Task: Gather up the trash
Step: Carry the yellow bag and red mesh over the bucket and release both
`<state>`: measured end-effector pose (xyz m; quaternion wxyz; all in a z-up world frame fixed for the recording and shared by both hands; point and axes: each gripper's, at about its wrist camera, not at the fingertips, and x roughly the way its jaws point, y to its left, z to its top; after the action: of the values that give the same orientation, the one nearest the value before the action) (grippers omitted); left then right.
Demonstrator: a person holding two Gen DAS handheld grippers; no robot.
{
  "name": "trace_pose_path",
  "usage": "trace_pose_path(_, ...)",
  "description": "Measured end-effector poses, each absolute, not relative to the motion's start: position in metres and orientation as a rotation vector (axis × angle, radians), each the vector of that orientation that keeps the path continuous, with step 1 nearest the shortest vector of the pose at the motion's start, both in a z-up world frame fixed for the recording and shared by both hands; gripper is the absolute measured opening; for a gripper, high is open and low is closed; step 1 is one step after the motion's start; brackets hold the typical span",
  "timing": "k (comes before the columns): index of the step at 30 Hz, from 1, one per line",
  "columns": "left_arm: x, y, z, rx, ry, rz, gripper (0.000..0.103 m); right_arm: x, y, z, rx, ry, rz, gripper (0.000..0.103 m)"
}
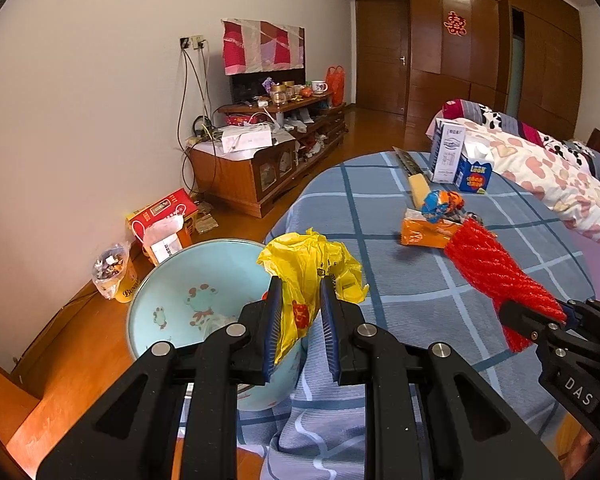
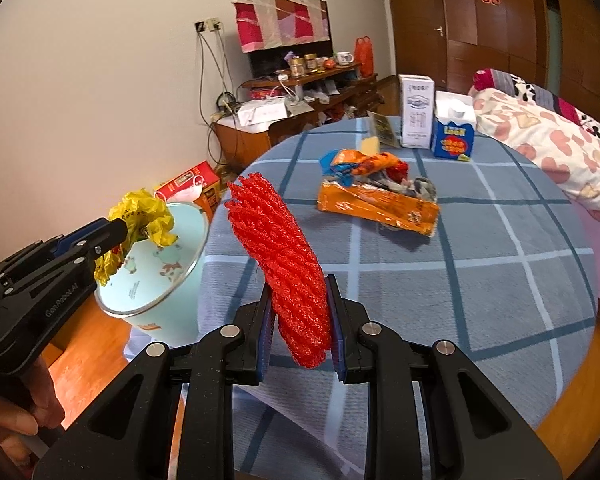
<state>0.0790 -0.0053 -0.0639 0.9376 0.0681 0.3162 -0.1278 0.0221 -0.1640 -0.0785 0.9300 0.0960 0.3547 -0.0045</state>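
Two grippers are each carrying trash: the left gripper (image 1: 300, 304) is pinching a crumpled yellow bag (image 1: 312, 256) over the pale blue bin (image 1: 172, 280), seemingly to drop it, while the right gripper (image 2: 300, 308) is clenching red mesh netting (image 2: 284, 256) above the checked table (image 2: 480, 280).

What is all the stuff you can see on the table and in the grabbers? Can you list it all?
Yellow plastic bag: one, yellow, pinched in the left gripper over the bin.
Trash bin: one, light blue with cartoon animals, beside the table.
Red mesh net: one, red, pinched in the right gripper above the table.
Orange wrapper pile: one heap, orange with blue scraps, middle of the table.
Carton: one, white, far edge of the table.
Blue carton: one, blue and yellow, next to the white one.
Table: one, blue checked cloth.
Left gripper: one, black.
Right gripper: one, black.
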Motion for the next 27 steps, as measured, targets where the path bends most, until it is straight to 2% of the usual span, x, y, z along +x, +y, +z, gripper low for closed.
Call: trace_pose_path(27, 0.105, 0.082, -0.059, 0.021, 0.639, -0.078, 0.019, 0.074, -0.094, -0.062, 0.134, 0.699, 0.13, 0.025)
